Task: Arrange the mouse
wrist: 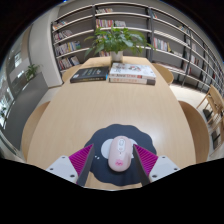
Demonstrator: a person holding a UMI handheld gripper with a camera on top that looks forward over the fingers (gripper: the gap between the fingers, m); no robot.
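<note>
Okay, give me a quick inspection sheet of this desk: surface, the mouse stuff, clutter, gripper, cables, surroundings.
Surface: light wooden table, round dark grey mouse mat at near edge.
Job's things: white and pink computer mouse on the mat, between the fingers.
Clutter: two book stacks and a green potted plant at the far end.
Grippers: gripper open, fingers flanking the mouse.
Cables: nothing seen.
Surroundings: library bookshelves, wooden chairs.

The mouse (pixel 119 154) lies on a mat (pixel 117 143) between the claw's (pixel 118 160) fingers; books (pixel 131 72) lie beyond.
</note>
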